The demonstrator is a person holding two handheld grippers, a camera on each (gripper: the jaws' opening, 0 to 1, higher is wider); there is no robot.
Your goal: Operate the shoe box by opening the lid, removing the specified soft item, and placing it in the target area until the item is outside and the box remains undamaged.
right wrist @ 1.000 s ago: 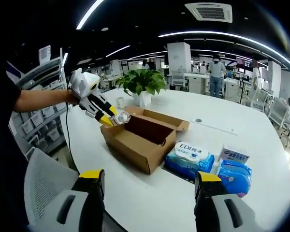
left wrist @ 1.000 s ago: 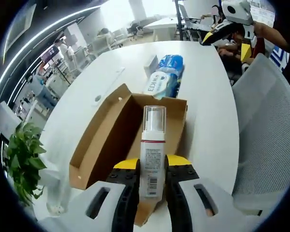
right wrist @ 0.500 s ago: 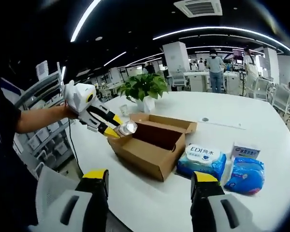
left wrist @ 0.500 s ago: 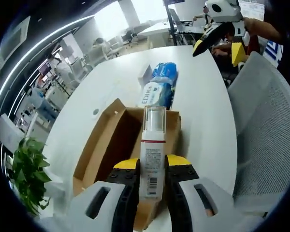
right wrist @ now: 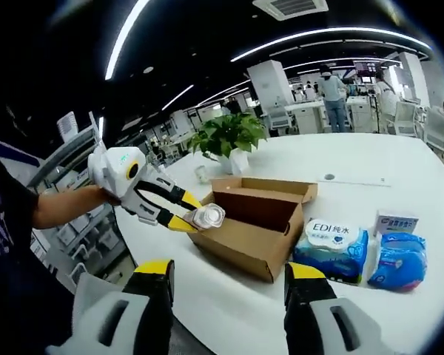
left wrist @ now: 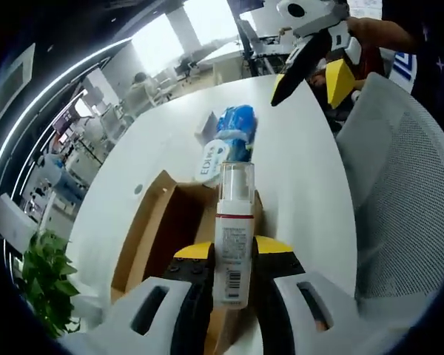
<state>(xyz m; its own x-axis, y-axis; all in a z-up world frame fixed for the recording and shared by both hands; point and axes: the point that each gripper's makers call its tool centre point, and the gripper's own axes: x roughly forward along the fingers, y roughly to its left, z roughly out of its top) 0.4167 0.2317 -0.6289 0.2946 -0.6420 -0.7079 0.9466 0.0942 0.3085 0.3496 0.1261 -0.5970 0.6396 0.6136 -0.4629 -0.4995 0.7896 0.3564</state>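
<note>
An open brown cardboard shoe box [right wrist: 255, 229] sits on the table; a clear-capped white bottle [left wrist: 232, 235] is above its end.

White table [right wrist: 399, 159]: open shoe box [right wrist: 255, 222], wipes pack [right wrist: 331, 240], blue pack [right wrist: 401, 260], potted plant [right wrist: 227, 137].

My left gripper [left wrist: 233, 275] and the pump bottle [left wrist: 233, 233] it clamps hide the near end of the shoe box [left wrist: 163, 237], so I cannot see its floor there. The bottle's base sits hidden between my jaws. Print on the bottle's label is too small to read. My right gripper [right wrist: 228, 279] is cut off by the picture's bottom edge.
</note>
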